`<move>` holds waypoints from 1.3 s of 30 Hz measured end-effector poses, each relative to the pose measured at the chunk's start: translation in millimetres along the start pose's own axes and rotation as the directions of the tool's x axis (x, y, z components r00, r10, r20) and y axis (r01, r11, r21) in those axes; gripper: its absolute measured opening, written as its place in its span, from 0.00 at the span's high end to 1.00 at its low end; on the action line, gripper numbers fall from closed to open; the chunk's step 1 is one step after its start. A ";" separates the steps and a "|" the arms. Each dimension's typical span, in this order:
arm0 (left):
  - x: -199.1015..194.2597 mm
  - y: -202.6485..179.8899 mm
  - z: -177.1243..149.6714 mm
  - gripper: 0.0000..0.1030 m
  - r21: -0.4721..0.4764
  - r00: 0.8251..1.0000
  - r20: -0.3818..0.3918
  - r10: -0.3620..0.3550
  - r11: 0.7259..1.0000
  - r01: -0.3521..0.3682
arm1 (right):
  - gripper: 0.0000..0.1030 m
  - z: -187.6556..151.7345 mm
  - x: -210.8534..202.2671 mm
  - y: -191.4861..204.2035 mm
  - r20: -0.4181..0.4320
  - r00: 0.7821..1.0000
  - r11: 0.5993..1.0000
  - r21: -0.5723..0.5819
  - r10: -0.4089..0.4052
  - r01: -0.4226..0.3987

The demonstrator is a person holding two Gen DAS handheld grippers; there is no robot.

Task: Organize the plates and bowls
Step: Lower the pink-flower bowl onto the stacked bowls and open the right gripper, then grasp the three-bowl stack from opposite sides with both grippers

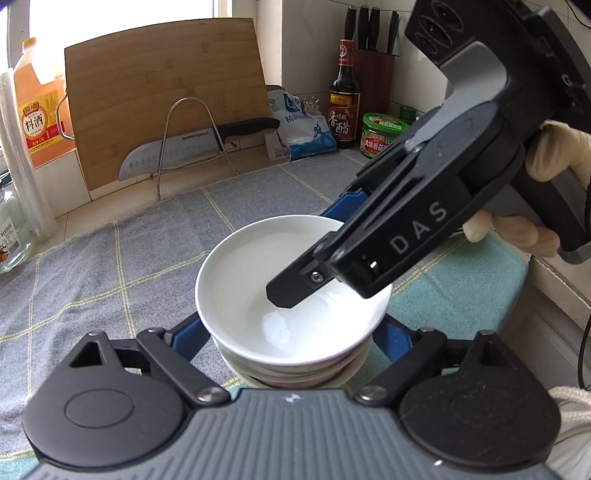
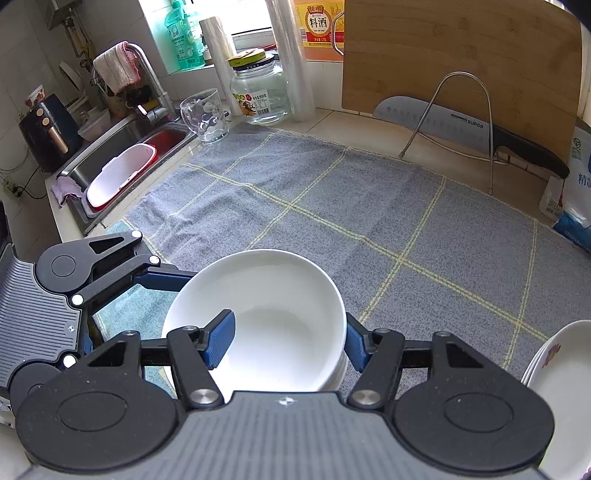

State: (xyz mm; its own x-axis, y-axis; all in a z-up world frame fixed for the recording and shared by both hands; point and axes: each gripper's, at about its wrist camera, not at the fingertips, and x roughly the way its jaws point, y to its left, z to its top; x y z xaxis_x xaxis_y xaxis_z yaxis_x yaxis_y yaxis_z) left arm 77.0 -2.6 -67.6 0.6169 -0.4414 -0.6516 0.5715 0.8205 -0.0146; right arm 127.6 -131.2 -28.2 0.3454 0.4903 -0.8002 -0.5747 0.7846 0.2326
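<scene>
Window (image 2: 236, 22): bright daylight, far ahead.
Walls (image 2: 22, 48): pale tile.
Counter (image 2: 369, 125): pale, under grey checked cloth (image 2: 332, 192).
Sink (image 2: 122, 147): far left.

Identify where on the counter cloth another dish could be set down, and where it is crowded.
Free: the grey cloth between the white bowl and the cutting board. Crowded: the back wall with jar, glass and knife; plates at the right edge.

Glossy white ceramic bowl (image 2: 266, 317), matt woven grey cloth (image 2: 332, 206), smooth wooden board (image 2: 461, 55).
</scene>
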 end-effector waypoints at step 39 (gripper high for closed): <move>21.8 26.9 -34.1 0.07 0.187 0.981 -0.174 -0.082 0.976 0.115 | 0.00 -74.4 20.8 8.8 -0.072 0.993 0.961 -0.267 -0.093 0.070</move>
State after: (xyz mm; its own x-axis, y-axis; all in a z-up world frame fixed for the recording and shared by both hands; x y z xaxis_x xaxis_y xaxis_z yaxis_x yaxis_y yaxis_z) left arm 87.4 22.2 -108.1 0.4643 -0.4369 -0.7704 0.7295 0.6820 0.0530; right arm 74.6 -142.4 -83.9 0.3426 0.3869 -0.8561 -0.7264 0.6870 0.0197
